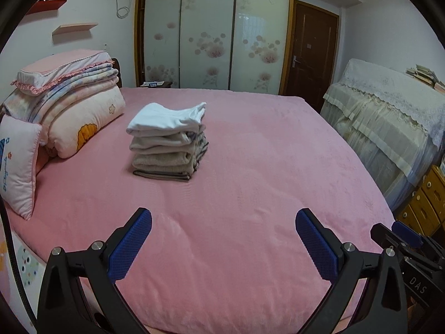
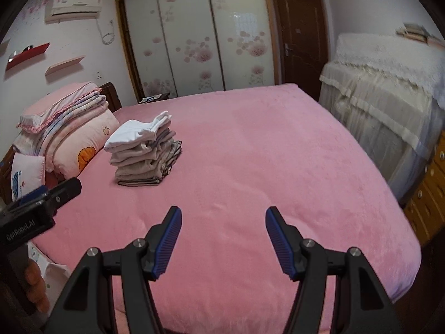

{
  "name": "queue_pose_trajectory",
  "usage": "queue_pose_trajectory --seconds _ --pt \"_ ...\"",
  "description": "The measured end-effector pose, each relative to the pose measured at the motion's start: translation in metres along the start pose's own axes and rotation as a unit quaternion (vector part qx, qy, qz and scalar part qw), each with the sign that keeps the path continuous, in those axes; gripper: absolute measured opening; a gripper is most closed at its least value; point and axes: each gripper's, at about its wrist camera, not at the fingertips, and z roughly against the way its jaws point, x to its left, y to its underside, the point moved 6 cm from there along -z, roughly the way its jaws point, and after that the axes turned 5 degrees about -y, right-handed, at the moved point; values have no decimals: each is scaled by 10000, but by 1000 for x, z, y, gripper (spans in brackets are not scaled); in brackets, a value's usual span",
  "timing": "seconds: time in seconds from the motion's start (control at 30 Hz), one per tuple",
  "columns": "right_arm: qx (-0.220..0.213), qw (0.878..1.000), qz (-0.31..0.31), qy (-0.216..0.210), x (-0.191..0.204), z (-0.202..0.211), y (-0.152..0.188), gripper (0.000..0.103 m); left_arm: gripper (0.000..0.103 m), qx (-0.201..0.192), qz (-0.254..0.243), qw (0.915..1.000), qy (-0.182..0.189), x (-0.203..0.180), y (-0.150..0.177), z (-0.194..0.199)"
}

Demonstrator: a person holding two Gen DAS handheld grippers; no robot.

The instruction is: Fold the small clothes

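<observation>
A neat stack of folded small clothes (image 1: 168, 142), white on top, beige and striped below, sits on the pink bed (image 1: 250, 167) left of centre. It also shows in the right wrist view (image 2: 143, 153). My left gripper (image 1: 224, 224) is open and empty, held above the bed's near part, well short of the stack. My right gripper (image 2: 224, 222) is open and empty over the near bed (image 2: 264, 153), to the right of the stack. The left gripper's body shows at the left edge of the right wrist view (image 2: 41, 203).
Folded quilts and pillows (image 1: 69, 108) are piled at the bed's left. A lace-covered piece of furniture (image 1: 389, 111) stands right of the bed, with wooden drawers (image 1: 425, 203) beside it. A sliding wardrobe (image 1: 211, 33) and a brown door (image 1: 311, 50) are behind.
</observation>
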Motion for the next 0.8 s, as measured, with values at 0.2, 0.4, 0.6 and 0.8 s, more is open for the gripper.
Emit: queue_pose_trajectory --seconds 0.2,0.4,0.6,0.8 --pt "88 9999 -75 33 -5 8 25 63 103 356 16 9993 64 -11 38 3" --pt "104 9999 16 84 0 11 35 63 103 315 -33 9995 -48 -13 46 7" --pt "75 9998 144 122 5 14 39 63 103 336 0 9994 -93 -14 50 8" --pt "50 9996 224 146 8 16 39 63 103 416 -4 9991 -121 -14 53 6"
